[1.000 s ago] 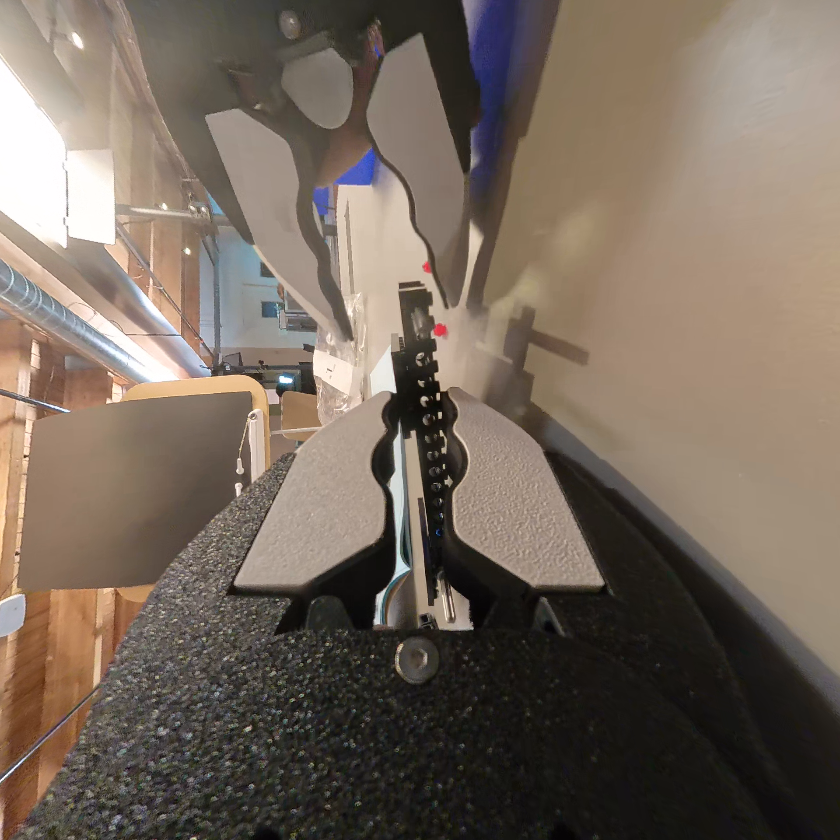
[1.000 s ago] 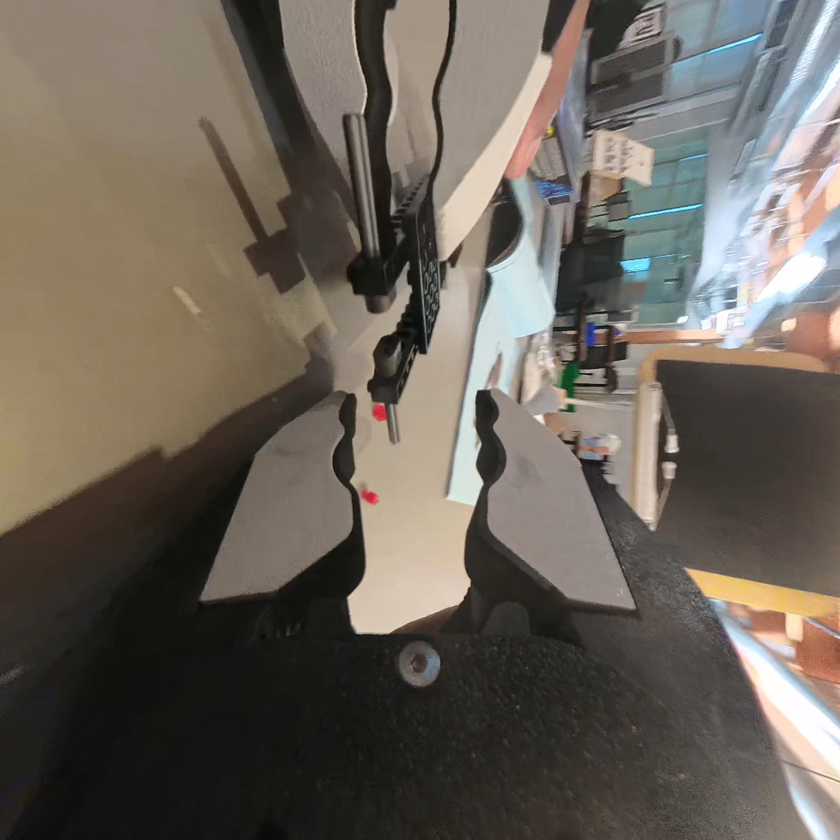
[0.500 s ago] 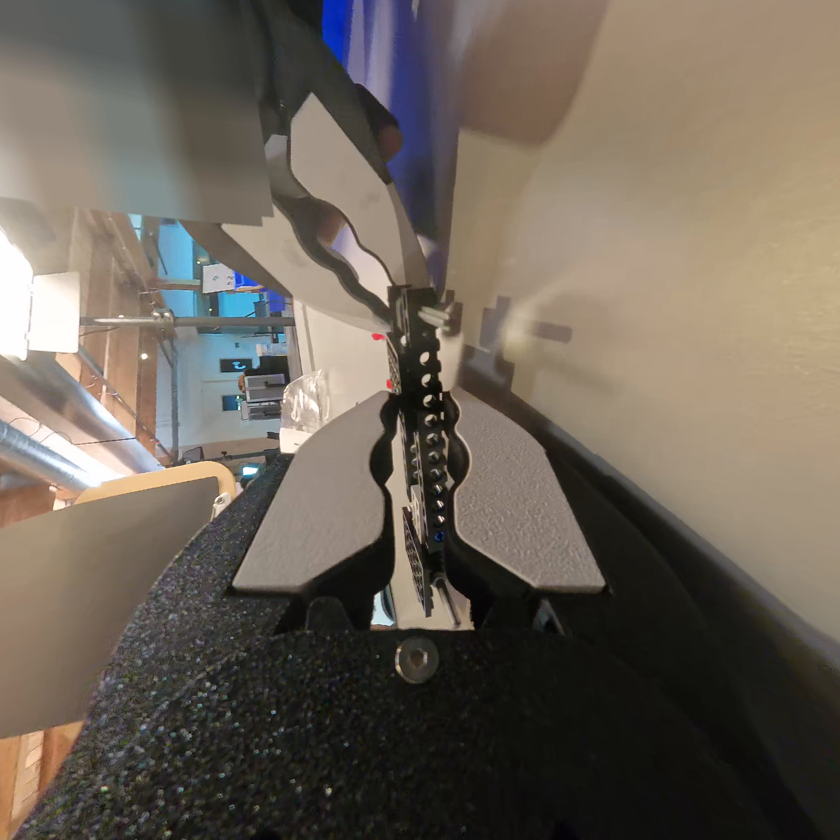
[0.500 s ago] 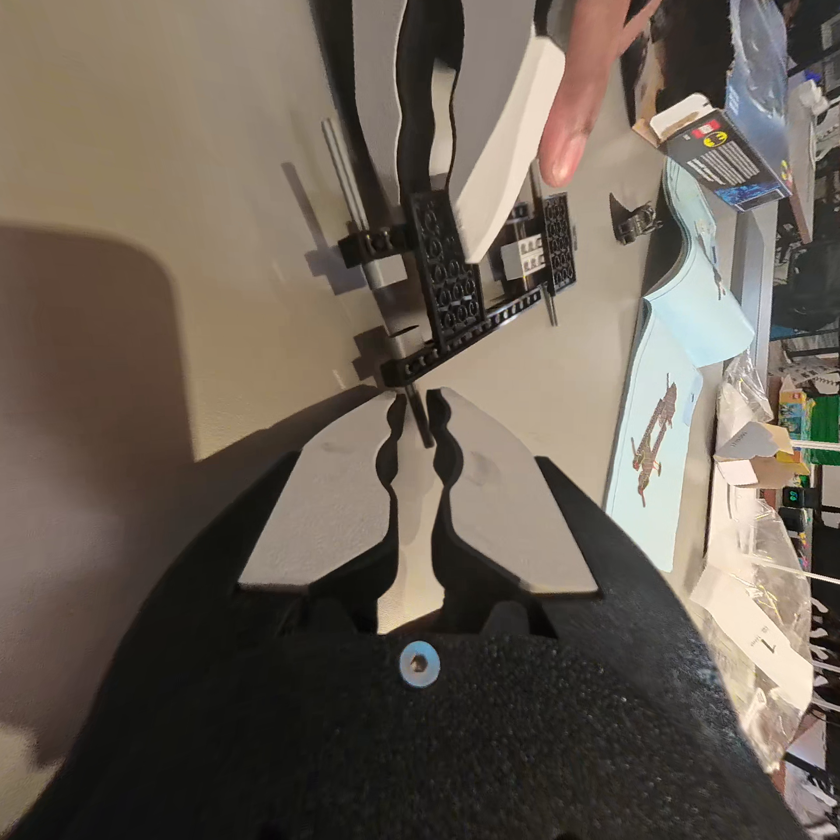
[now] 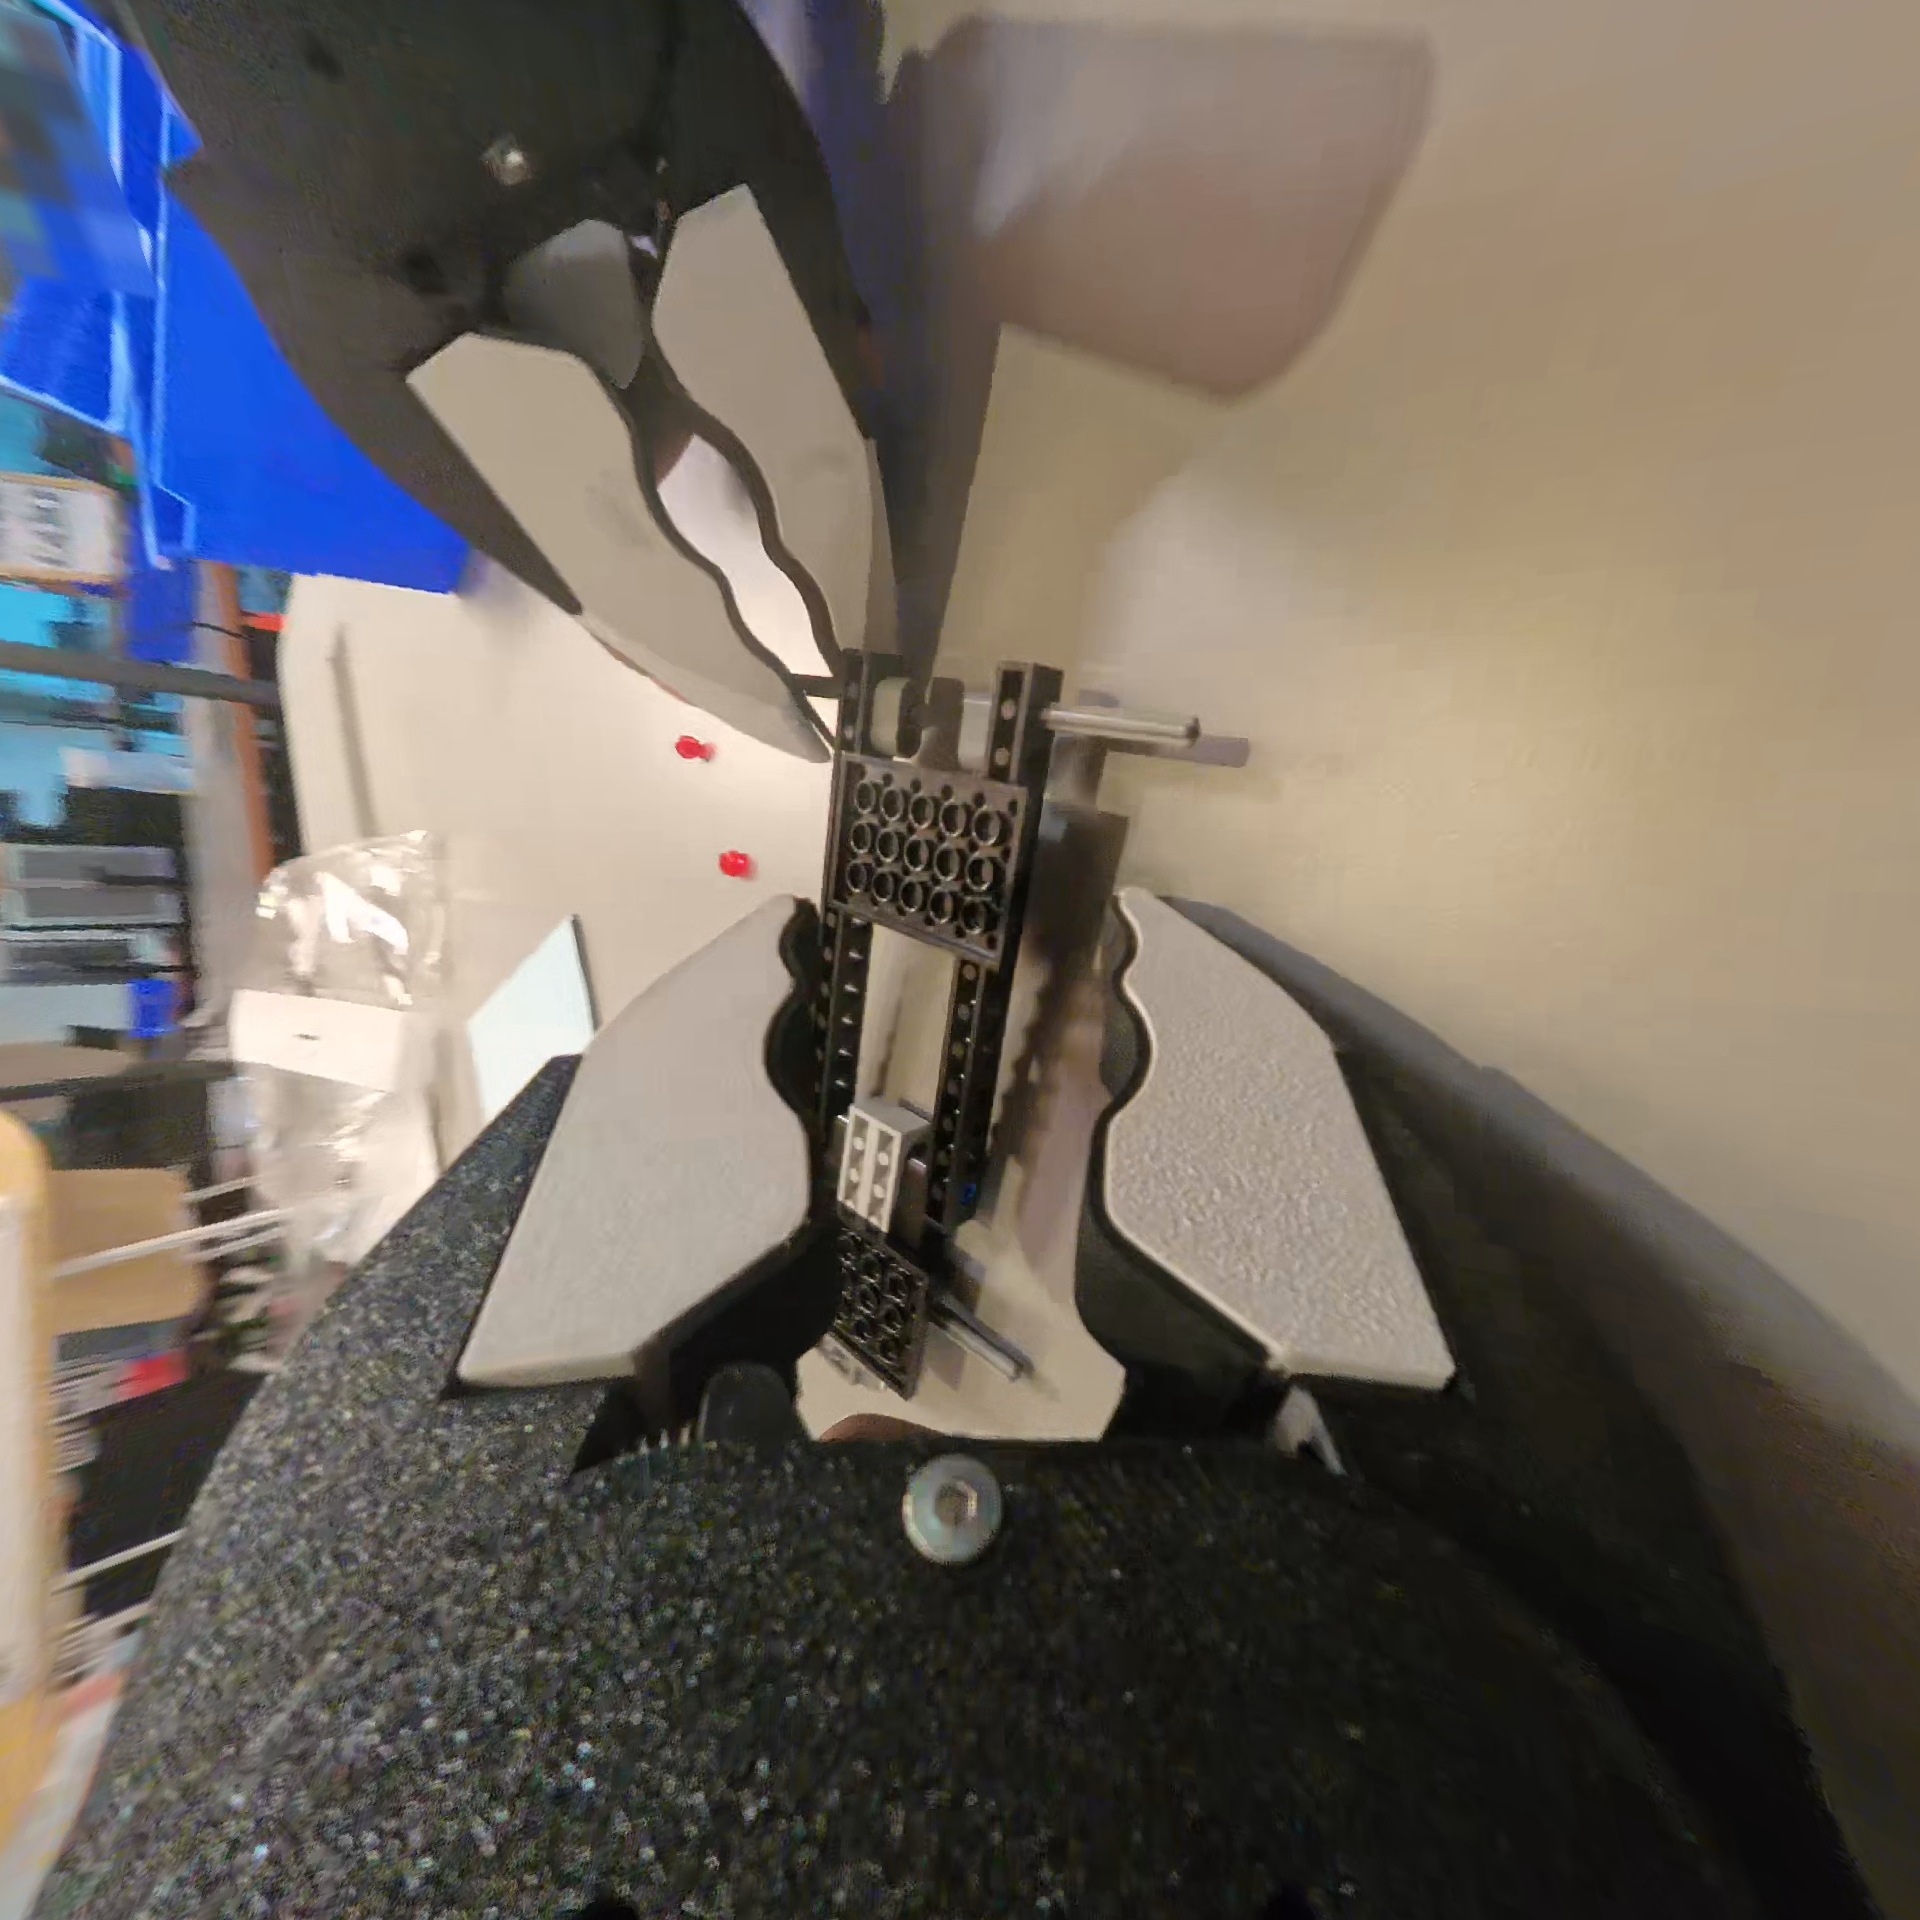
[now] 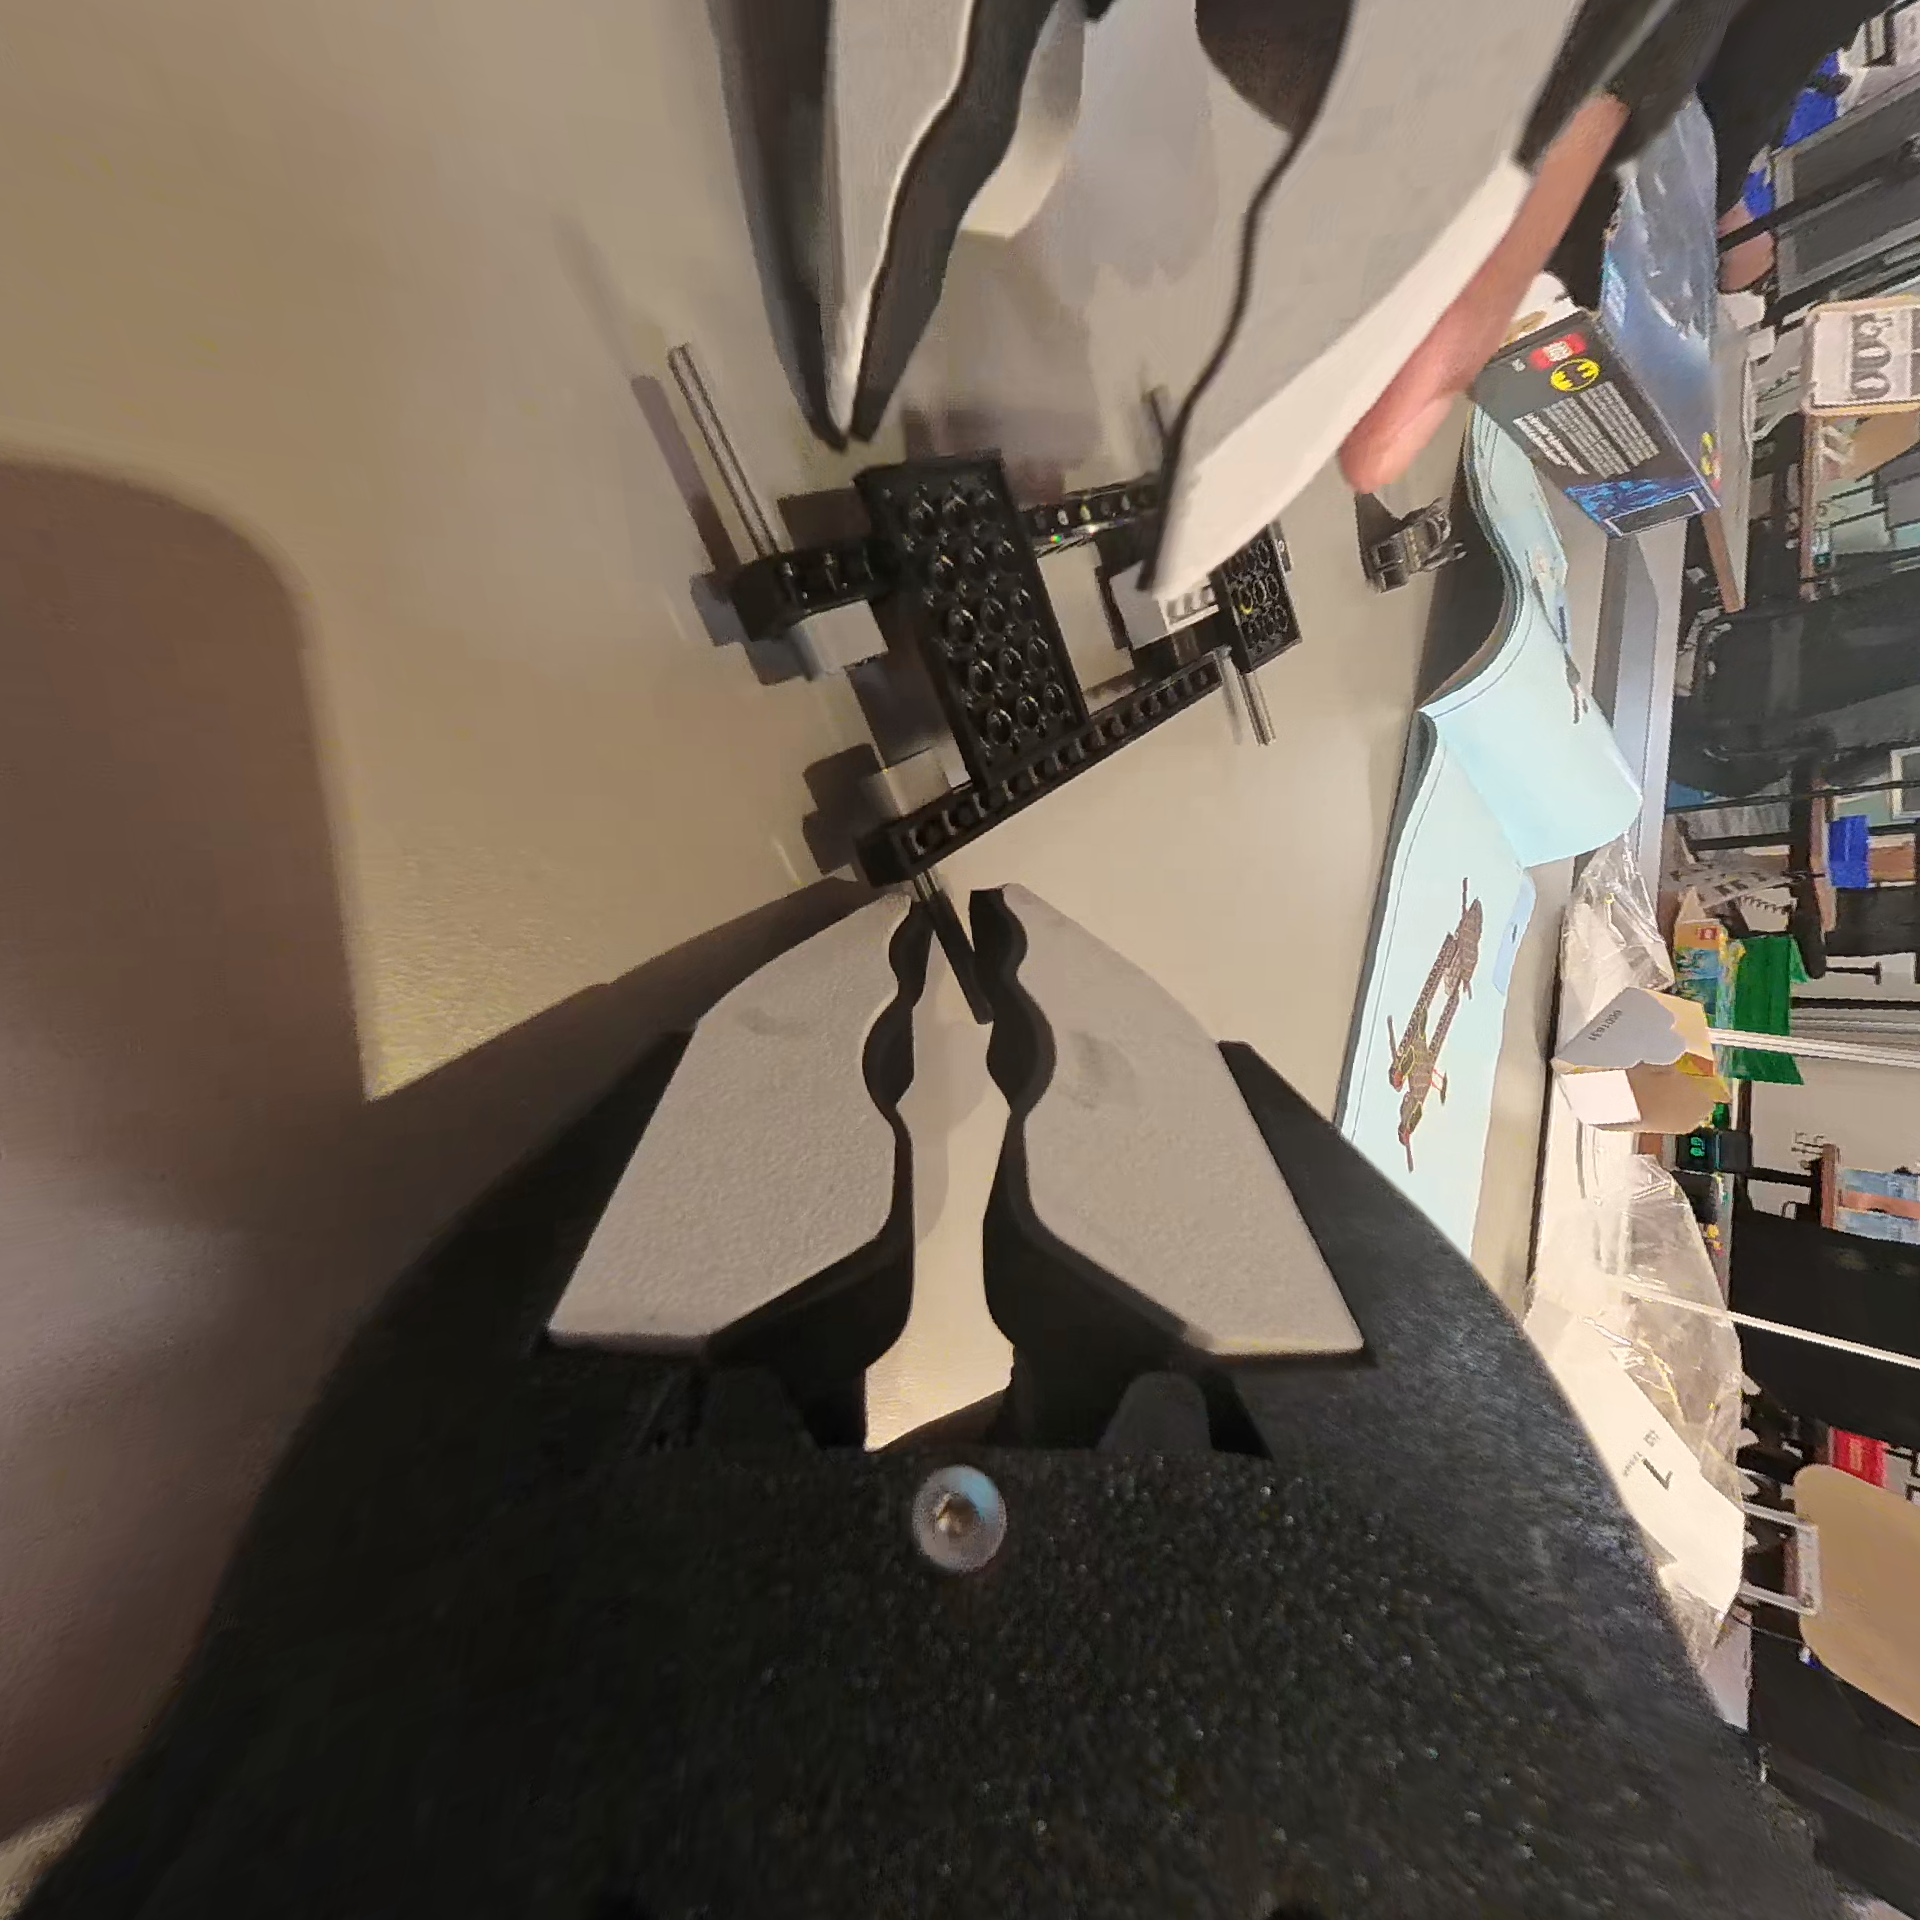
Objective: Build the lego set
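A black brick frame (image 5: pixel 930 852) with a studded plate and grey axles sits between the fingers of my left gripper (image 5: pixel 956 914). Those jaws stand wide open, with a clear gap on the right side. My right gripper (image 6: pixel 951 909) is shut on the dark axle (image 6: pixel 956 961) that sticks out of the near beam of the frame (image 6: pixel 977 623). The left wrist view shows the right gripper (image 5: pixel 831 717) closed at the frame's far end. The right wrist view shows the left gripper (image 6: pixel 997 509) spread open over the frame. The frame lies close to the beige tabletop (image 6: pixel 468 520).
Two small red pieces (image 5: pixel 689 746) lie on the table left of the frame. A light blue instruction booklet (image 6: pixel 1455 987), a dark box (image 6: pixel 1600 416), a small black part (image 6: pixel 1408 540) and clear plastic bags (image 6: pixel 1642 1299) lie towards the table edge. A person's finger (image 6: pixel 1423 416) is near the left gripper. The grippers' ends are close to 7 cm from one another.
My left gripper was shut on the frame and has now opened wide. My right gripper closed on the axle's end and still holds it. The frame has turned flatter towards the table.
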A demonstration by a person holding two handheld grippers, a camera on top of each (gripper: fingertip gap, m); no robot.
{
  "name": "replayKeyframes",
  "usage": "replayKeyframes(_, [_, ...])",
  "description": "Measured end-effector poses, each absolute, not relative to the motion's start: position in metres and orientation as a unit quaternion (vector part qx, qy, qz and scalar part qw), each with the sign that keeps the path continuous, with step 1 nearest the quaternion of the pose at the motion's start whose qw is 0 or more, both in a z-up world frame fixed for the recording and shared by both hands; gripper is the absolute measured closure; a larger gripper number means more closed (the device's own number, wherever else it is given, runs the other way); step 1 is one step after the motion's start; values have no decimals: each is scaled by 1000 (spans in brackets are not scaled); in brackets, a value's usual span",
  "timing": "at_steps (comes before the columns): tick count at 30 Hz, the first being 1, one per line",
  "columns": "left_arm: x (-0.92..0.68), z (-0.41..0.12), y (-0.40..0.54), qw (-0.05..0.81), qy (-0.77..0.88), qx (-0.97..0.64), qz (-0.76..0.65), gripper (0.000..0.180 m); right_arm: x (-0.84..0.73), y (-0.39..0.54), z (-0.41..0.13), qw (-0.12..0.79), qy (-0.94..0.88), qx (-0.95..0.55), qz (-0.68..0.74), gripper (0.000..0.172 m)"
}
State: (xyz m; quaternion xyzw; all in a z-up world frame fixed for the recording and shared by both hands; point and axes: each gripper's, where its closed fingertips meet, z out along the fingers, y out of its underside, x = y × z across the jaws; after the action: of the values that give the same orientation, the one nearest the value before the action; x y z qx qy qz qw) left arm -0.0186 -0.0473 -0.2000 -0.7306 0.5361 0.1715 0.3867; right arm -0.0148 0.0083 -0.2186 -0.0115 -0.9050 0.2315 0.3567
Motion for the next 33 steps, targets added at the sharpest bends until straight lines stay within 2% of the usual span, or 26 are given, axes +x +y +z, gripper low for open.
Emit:
replayKeyframes(5, [-18,-189,-53,387,494,-778,9,117,-17,7,-218,364,-902,-1,232,163])
replayKeyframes(11, [-20,-195,-47,321,503,-792,-126,115,-18,5,-218,371,-899,6,231,163])
replayKeyframes(18, [-19,-207,-41,280,540,-780,-148,118,-20,4,-216,374,-894,5,246,163])
replayKeyframes(24, [-20,-207,-38,297,550,-767,-143,131,-23,3,-215,381,-889,9,253,163])
replayKeyframes(33, [-21,-204,-32,321,558,-754,-131,131,-25,1,-214,393,-885,15,252,164])
